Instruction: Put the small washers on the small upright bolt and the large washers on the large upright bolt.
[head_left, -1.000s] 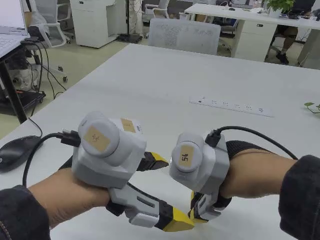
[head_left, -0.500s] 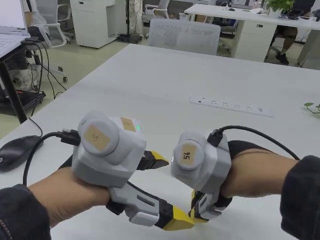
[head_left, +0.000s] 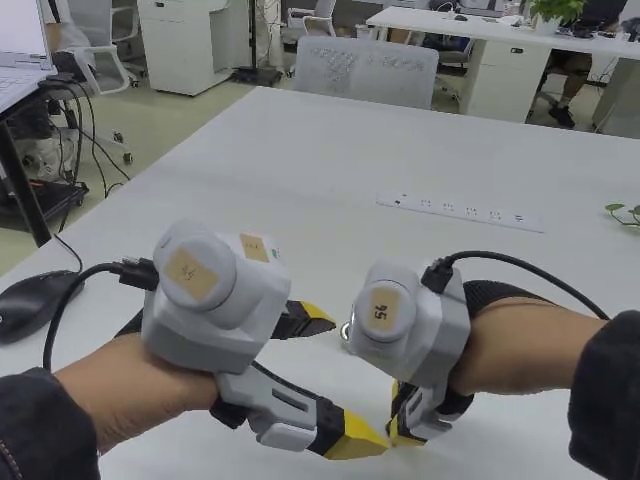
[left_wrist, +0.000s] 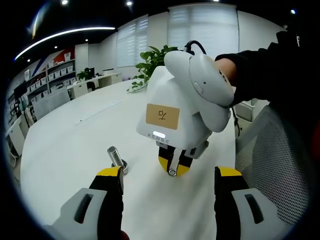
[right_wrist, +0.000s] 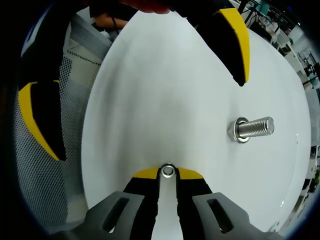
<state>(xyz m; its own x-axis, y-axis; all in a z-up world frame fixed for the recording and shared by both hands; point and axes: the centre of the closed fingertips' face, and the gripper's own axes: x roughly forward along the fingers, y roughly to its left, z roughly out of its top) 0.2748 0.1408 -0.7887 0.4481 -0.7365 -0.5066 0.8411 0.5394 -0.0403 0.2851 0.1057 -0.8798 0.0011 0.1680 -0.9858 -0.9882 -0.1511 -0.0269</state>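
Yellow-tipped fingers of the right gripper pinched a small silver washer at lower centre, with a threaded steel bolt upright at mid-right and the left gripper spread wide.

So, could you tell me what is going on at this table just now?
A person is working at a white table with a gripper in each hand. The right gripper has its fingers shut on a small washer, held at their tips. An upright bolt stands a little way off on the table, and the washer is not on it yet. The left gripper is open and holds nothing, close beside the right one.
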